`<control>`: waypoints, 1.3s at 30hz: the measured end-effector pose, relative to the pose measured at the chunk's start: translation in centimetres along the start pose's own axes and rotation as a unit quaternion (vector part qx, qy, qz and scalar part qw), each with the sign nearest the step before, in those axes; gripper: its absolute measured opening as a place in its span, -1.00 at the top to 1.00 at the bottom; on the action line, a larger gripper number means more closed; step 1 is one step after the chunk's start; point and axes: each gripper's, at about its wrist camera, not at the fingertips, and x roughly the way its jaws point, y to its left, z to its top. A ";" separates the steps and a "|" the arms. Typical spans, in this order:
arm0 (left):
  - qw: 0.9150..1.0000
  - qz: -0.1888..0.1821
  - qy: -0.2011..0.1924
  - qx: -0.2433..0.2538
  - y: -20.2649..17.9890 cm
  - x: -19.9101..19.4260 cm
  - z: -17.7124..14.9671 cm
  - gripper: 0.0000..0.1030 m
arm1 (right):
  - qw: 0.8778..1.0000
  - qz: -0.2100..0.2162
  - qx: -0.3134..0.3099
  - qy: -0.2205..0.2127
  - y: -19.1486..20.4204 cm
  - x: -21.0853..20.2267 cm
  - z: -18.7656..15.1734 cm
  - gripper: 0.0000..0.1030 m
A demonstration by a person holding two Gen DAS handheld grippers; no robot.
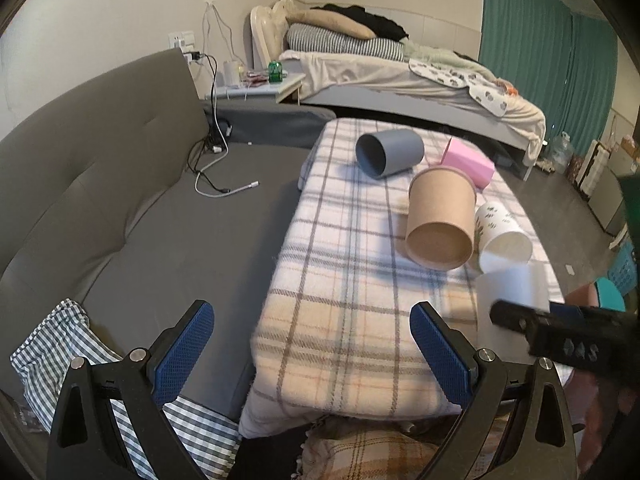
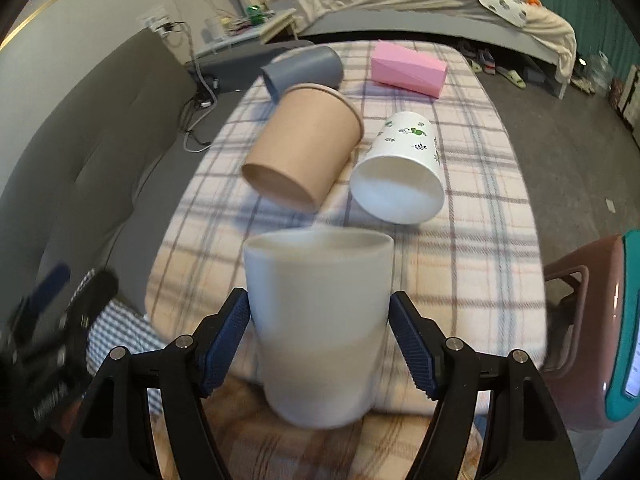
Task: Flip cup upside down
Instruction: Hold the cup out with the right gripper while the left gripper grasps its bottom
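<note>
Right tongs [image 2: 318,340] pinch an upright white cup [image 2: 318,320] level; left tongs [image 1: 312,354] hang spread, empty.

We see a counter draped in a pink-and-cream plaid blanket [image 2: 460,264] filling the middle of the right wrist view. On it, toward the upper middle, a grey plastic cup [image 2: 308,66] lies on its side, a brown paper cup [image 2: 308,148] on its side just below it, a white leaf-printed paper cup [image 2: 404,164] on its side at its right, and a pink box [image 2: 408,68] at upper right.
</note>
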 end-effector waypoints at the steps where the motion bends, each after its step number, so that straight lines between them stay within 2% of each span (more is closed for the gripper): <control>1: 1.000 0.002 0.002 0.002 0.0 0.3 0.0 -0.97 | 1.000 -0.003 0.004 0.005 -0.1 0.6 0.3 -0.38; 8: 1.000 0.012 0.017 0.007 -0.2 1.6 0.2 -0.97 | 1.000 0.003 0.014 -0.001 -0.8 1.7 0.8 -0.39; 9: 1.000 0.013 0.018 0.008 -0.3 1.6 0.3 -0.97 | 1.000 0.002 0.010 -0.006 -0.9 1.5 0.8 -0.46; 11: 1.000 0.013 0.016 0.012 -0.8 1.3 0.4 -0.97 | 1.000 0.002 0.003 -0.029 -1.0 0.3 0.8 -0.69; 14: 1.000 0.006 0.009 0.020 -1.8 0.2 0.6 -0.97 | 0.998 0.006 -0.001 -0.064 -1.4 -1.9 0.8 -0.72; 21: 0.999 -0.029 -0.006 0.020 -5.0 -3.0 0.9 -0.97 | 0.989 -0.037 -0.024 -0.141 -3.0 -7.7 0.2 -0.79; 28: 0.997 -0.068 0.003 0.030 -9.3 -4.5 0.2 -0.97 | 0.977 -0.071 -0.002 -0.199 -6.5 -13.0 -1.6 -0.85; 33: 0.996 -0.078 0.022 0.044 -11.7 -3.8 -1.2 -0.97 | 0.975 -0.071 0.026 -0.209 -9.3 -13.7 -2.9 -0.85; 39: 0.994 -0.078 0.045 0.063 -13.9 -2.1 -2.6 -0.94 | 0.976 -0.071 0.056 -0.196 -11.7 -12.5 -3.9 -0.85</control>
